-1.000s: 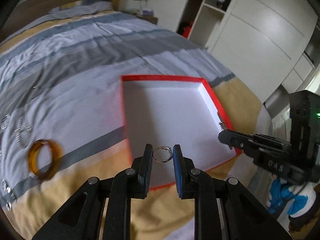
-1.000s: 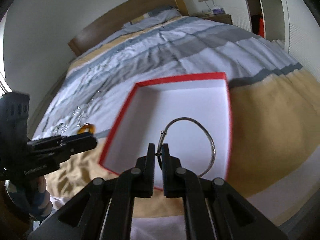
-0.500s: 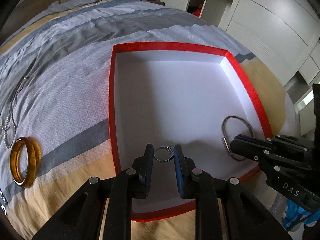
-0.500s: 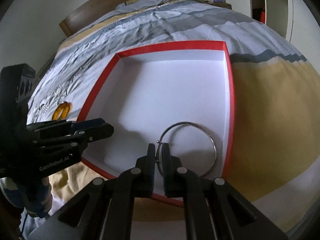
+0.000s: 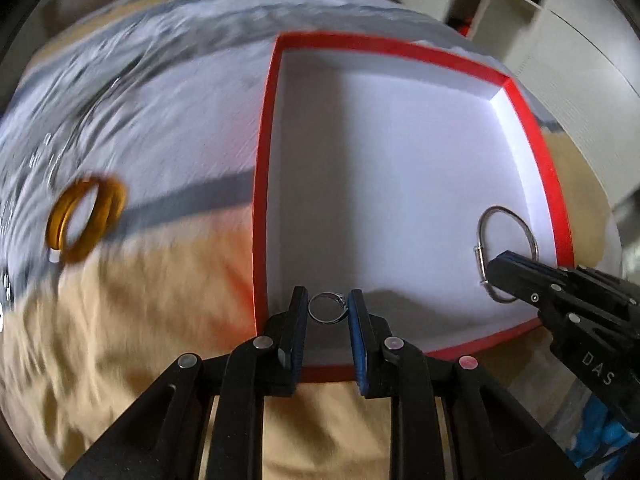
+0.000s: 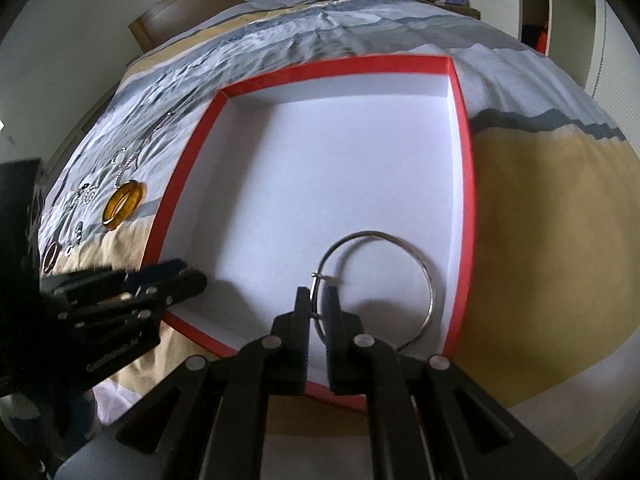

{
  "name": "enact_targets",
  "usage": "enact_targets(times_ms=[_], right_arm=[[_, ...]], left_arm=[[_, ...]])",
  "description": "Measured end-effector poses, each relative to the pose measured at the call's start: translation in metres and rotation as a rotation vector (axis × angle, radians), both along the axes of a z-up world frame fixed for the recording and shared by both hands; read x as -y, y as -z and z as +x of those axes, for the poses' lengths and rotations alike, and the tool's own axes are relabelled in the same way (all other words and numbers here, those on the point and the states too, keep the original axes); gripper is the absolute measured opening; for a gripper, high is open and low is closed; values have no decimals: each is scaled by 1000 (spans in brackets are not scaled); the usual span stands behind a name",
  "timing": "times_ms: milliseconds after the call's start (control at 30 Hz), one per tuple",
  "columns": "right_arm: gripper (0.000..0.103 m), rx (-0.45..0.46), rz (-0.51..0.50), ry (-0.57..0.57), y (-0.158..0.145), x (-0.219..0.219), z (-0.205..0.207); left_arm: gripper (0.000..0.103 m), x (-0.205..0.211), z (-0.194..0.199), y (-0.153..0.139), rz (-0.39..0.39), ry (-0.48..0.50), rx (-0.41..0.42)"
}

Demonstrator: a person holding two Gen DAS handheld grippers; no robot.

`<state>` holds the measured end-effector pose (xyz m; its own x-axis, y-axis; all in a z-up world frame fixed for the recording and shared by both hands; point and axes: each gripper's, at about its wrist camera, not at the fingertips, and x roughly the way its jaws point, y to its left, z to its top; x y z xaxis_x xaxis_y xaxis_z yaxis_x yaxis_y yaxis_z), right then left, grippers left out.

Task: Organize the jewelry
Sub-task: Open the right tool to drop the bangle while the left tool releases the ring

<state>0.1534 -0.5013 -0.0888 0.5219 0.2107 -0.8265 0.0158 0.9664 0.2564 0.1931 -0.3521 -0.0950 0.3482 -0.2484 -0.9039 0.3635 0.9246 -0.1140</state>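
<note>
A red-rimmed box [image 6: 466, 184] lies on a striped bedspread [image 6: 360, 36] near white wardrobes [image 5: 580, 40].

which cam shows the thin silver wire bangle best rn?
Right wrist. The thin silver wire bangle lies there as a nearly full, sharp circle on the white floor of the red-rimmed box, its clasp between the right gripper fingers. The left wrist view shows it smaller, near the box's right wall, lower part hidden by that gripper.

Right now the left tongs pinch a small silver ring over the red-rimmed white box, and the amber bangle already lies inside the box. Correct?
Not quite. The left wrist view shows the translucent amber bangle lying on the bedspread, outside the red-rimmed white box. The left tongs do pinch the small silver ring over it.
</note>
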Motion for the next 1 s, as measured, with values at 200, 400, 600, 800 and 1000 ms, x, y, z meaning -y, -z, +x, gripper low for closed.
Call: enact_targets(times_ms=[200,400,600,800,1000], right_arm=[[23,8,31,4,-7,3,-1],[35,16,31,-8,-14,-3,-4],[36,78,47,16,-37,0,-16],[36,128,45,53,-62,6,-35],[36,156,30,60,-80,-1,-57]], left_arm=[[21,-24,-9,-2,27,-118,-21],[28,-30,-9,-12,-41,-87,-26],[50,-28,-14,-27,-120,-16,-1],[57,-33,-18,-55,-188,11,54],[61,-48,-41,-91,-184,20,178]])
